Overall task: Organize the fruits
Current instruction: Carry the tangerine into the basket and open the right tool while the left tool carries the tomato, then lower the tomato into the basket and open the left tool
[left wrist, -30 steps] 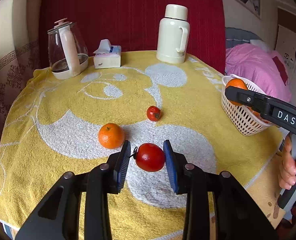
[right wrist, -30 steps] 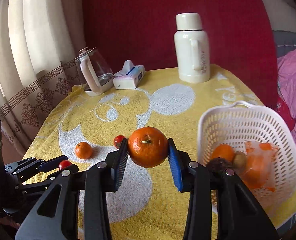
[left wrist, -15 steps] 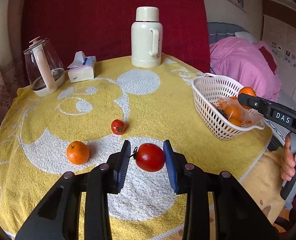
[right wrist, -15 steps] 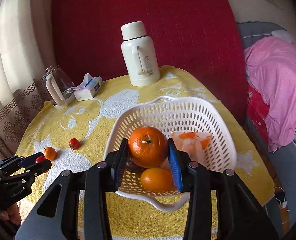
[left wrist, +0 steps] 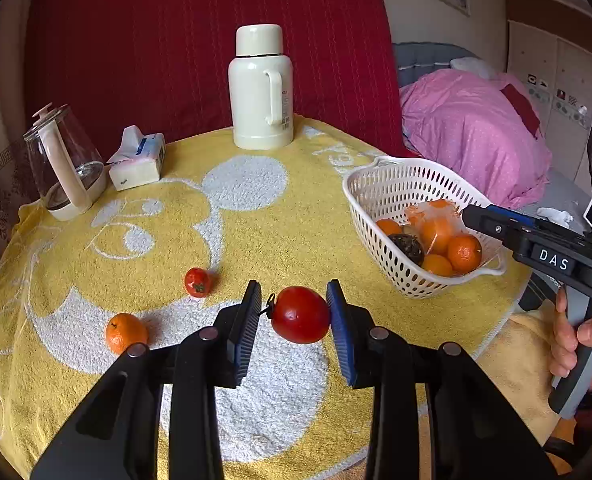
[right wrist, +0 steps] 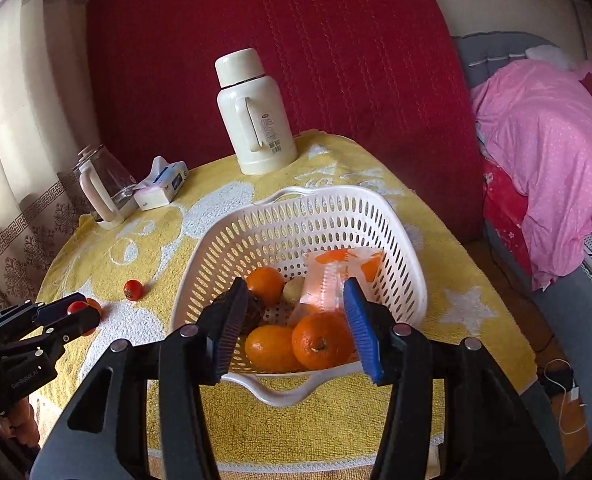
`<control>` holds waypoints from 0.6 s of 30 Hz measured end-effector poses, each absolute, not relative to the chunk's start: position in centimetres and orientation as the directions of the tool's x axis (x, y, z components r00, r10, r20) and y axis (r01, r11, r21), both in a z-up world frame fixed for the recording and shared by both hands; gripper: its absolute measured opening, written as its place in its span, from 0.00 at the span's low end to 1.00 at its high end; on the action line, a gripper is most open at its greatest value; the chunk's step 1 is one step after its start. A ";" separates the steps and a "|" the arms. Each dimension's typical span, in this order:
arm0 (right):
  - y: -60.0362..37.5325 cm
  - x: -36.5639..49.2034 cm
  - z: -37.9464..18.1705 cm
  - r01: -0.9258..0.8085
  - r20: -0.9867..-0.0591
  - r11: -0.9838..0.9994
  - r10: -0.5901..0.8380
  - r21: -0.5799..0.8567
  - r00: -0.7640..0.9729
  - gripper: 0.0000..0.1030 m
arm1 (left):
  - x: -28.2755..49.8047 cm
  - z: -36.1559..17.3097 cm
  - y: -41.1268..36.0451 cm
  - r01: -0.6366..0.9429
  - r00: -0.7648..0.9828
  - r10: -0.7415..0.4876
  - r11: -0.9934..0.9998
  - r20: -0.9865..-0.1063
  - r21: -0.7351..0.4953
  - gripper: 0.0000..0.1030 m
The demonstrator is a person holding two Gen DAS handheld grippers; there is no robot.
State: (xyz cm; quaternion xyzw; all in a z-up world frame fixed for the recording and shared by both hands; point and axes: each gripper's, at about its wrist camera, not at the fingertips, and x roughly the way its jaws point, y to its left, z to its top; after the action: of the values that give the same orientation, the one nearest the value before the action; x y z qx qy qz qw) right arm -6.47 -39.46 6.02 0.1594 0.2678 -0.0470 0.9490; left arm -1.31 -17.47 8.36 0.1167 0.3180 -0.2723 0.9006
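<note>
Two handheld black plastic grippers: the left gripper (left wrist: 294, 320) and right gripper (right wrist: 296, 330) each carry ribbed pads, one dark, one blue, and round silver screws. White "DAS" lettering marks the right gripper's side; a hand (left wrist: 584, 344) wraps its grey handle.

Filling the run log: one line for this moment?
left gripper: holds tomato | right gripper: just opened, orange in basket

Orange (right wrist: 322, 345) now in basket (right wrist: 410, 276)
</note>
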 end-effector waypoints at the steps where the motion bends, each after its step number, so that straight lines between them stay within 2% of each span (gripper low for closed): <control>1: -39.6 -6.6 6.0 0.176 -0.522 0.943 -0.004 0.281 0.853 0.50 | -1.3 8.4 -17.8 0.569 0.649 -0.419 0.821 -0.635 0.039 0.33; 18: -41.0 -7.0 6.4 0.220 -0.482 0.939 -0.068 0.265 0.873 0.50 | -0.3 9.2 -24.6 0.639 0.638 -0.464 0.765 -0.615 0.086 0.33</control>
State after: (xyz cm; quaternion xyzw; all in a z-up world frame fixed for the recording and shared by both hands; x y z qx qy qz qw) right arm -6.98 -40.99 6.45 0.1576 0.2400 -0.0753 0.9549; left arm -0.29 -24.55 9.21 0.1493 0.2926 -0.3089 0.8926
